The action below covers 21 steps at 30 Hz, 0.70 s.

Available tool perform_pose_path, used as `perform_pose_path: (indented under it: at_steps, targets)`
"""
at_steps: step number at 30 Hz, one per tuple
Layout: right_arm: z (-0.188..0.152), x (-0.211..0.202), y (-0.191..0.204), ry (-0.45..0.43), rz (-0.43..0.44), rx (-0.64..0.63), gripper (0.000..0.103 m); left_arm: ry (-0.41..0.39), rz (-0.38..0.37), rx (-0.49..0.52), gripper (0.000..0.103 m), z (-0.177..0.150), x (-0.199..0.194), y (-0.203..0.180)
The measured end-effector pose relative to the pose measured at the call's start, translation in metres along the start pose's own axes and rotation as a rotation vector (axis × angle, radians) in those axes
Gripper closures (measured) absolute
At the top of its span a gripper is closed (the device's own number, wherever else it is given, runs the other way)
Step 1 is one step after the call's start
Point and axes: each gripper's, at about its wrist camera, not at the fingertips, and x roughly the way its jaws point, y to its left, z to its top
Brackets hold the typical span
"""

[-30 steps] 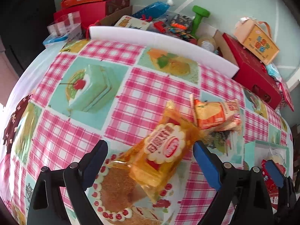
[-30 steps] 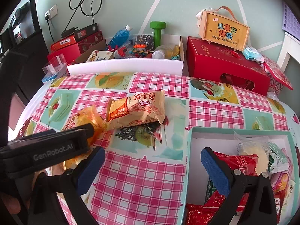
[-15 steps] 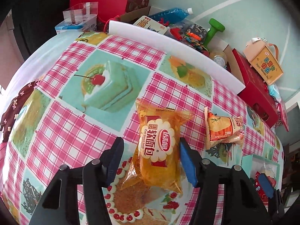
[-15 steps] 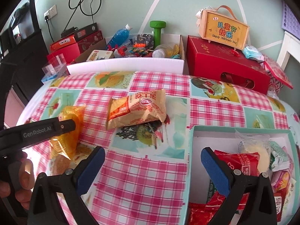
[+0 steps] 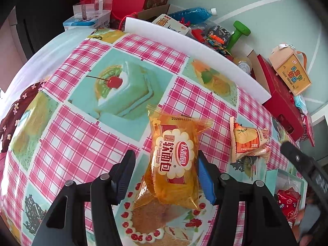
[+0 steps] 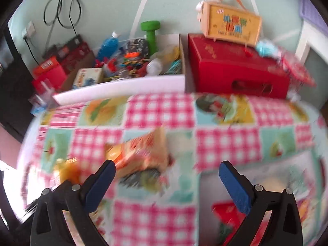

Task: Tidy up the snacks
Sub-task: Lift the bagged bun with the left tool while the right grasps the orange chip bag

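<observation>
Left side first. A second ago our left gripper (image 5: 165, 157) stood wide around the yellow soft-bread packet (image 5: 174, 164), which lay skewed on the checked tablecloth (image 5: 86, 139). Since then the jaws have come in and stopped, and the packet now sits lengthwise between them.

- **Left grip:** the blue pad on the right presses on the wrapper. The pad on the left shows a thin strip of cloth beside the wrapper, so we can't confirm contact there.
- **Is it held:** the packet has kept its place between the fingers while the cloth print under it has shifted. We read that as clenched on the bread packet and carrying it.
- **What it means:** pick looks done for this snack. What's left is to move it across and drop it.

Middle: the orange snack packet (image 5: 249, 141) lies on the cloth just right of the bread packet, untouched.

Right side: our right gripper (image 6: 166, 180) has swung left. It was over the teal snack box (image 6: 272, 165); now its left pad sits at the edge of the orange packet. The frame is smeared with motion.

- **Right grip:** jaws wide apart, nothing between the pads, so released and empty.
- **Our guess:** it's lining up on the orange packet.

The box sits at the right of the table with red packets already inside. Two snacks remain outside it.
</observation>
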Motion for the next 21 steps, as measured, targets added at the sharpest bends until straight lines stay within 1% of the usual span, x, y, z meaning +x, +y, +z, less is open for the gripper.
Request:
perform_pose_path:
  at_steps: [2,6,11,12,13,14,16,18,19,21]
  targets:
    - [0.010,0.010,0.004,0.015,-0.046,-0.027,0.001,-0.001,0.003,0.001,0.043,0.000,0.000,0.000]
    - [0.024,0.024,0.010,0.019,-0.088,-0.061,0.001,0.000,0.006,0.001,0.043,0.001,0.000,0.000]
    - [0.037,0.044,0.023,0.036,-0.162,-0.132,0.001,0.002,0.011,0.006,0.043,0.001,0.001,-0.001]
    - [0.037,0.046,0.025,0.036,-0.178,-0.146,0.001,0.002,0.010,0.004,0.043,0.001,0.001,-0.001]
    - [0.039,0.048,0.027,0.007,-0.208,-0.158,0.001,0.003,0.009,0.002,0.043,0.001,0.001,0.000]
    - [0.040,0.049,0.028,-0.001,-0.234,-0.183,0.001,0.003,0.010,-0.001,0.043,0.002,0.001,0.000]
    - [0.040,0.051,0.031,0.000,-0.278,-0.231,0.001,0.006,0.016,-0.006,0.043,0.001,0.002,0.001]
    - [0.039,0.054,0.030,0.017,-0.293,-0.256,0.001,0.009,0.020,-0.010,0.043,0.001,0.002,0.002]
    - [0.038,0.055,0.029,0.023,-0.296,-0.264,0.001,0.021,0.004,0.002,0.043,0.001,0.002,0.003]
    - [0.034,0.056,0.026,0.037,-0.307,-0.271,0.001,0.022,0.005,0.000,0.043,0.000,0.001,0.004]
